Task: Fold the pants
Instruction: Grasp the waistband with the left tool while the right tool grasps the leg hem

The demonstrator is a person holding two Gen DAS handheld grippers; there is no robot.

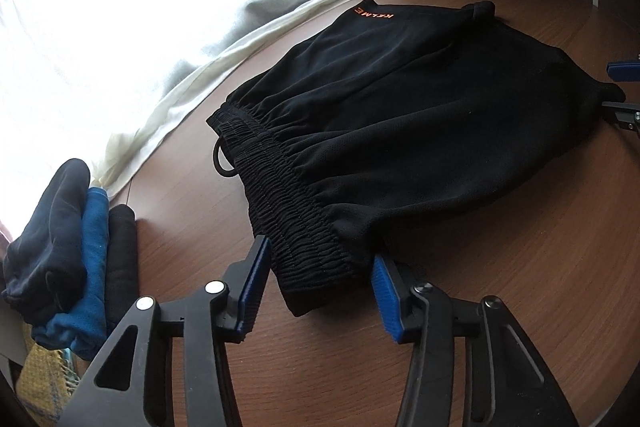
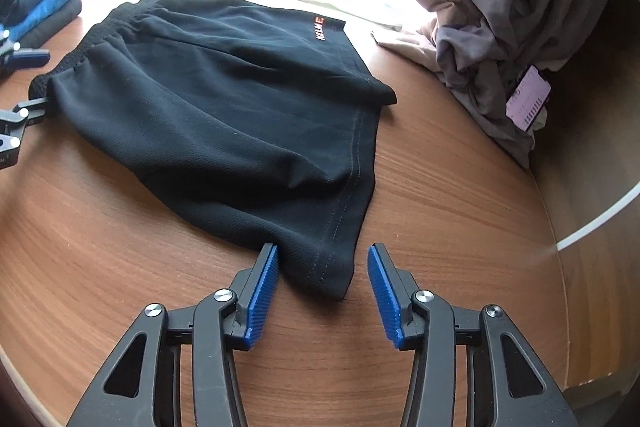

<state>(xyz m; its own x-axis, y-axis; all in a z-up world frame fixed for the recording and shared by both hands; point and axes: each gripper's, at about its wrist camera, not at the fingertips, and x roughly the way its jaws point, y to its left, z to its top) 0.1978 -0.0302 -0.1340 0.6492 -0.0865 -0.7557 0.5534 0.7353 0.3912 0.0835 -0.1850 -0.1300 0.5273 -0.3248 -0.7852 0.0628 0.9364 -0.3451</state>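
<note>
Black shorts (image 1: 400, 115) lie flat, folded lengthwise, on the wooden surface (image 1: 500, 307). Left gripper (image 1: 320, 267): jaws wide apart, straddling the near waistband corner, not clamped. Right gripper (image 2: 322, 275): jaws equally wide, straddling the near hem corner; left pad (image 2: 262, 291) touches the fabric edge, the other stands clear. A stack of folded garments (image 1: 72, 251) sits beside.

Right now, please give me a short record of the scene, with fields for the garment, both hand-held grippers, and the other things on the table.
garment: black shorts, lying flat on the wooden table
left hand-held gripper: open, waistband corner between its fingers
right hand-held gripper: open, hem corner between its fingers
folded stack: dark and blue clothes, at waistband side
unfolded pile: grey-pink clothes, at hem side
</note>
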